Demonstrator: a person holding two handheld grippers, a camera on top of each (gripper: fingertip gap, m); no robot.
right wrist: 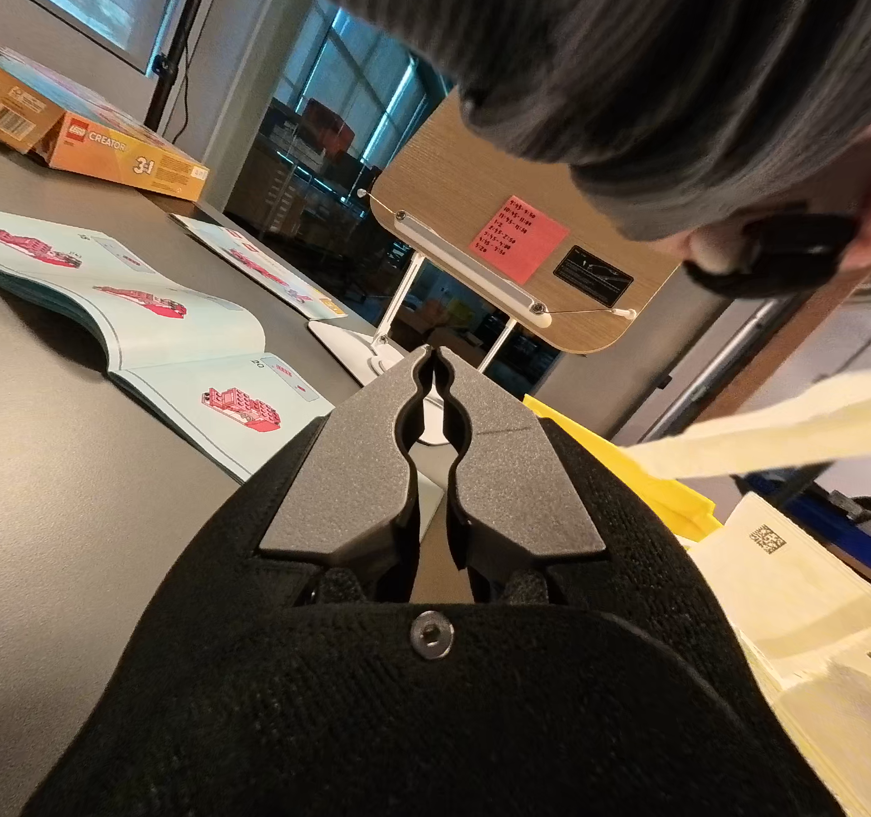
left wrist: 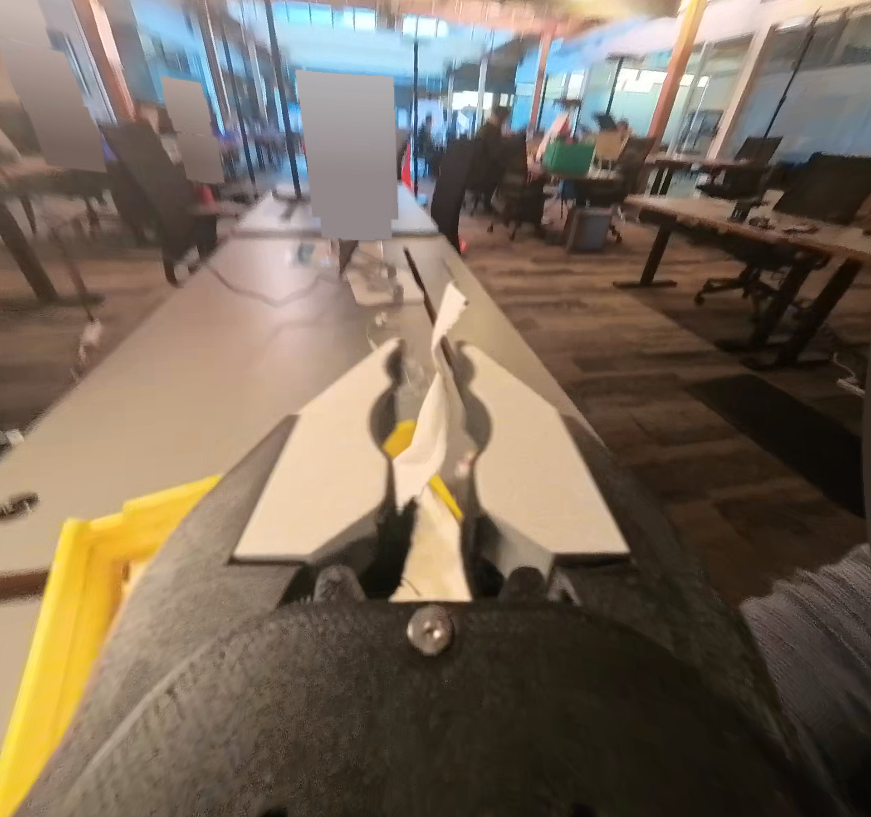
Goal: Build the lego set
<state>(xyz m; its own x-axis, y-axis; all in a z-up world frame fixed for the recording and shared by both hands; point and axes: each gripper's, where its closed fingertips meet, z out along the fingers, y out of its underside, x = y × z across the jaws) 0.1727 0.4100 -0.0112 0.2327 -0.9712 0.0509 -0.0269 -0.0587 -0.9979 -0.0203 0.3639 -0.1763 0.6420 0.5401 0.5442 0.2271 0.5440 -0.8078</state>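
In the left wrist view my left gripper hovers over a long grey table, its pale fingers apart. A white paper strip stands between them and leans on the right finger. The left finger is clear of it, so nothing is pinched. A thin dark stick runs along the strip, and a yellow piece shows below it. In the right wrist view my right gripper is shut with its dark tips together and nothing between them, above a dark table.
An open instruction booklet, a second booklet and an orange box lie left. A white stand carries a wooden board. A person's grey sleeve is upper right, a pale bag right. A yellow bin corner is lower left. Across from one pair of fingers to the other is roughly 25 cm.
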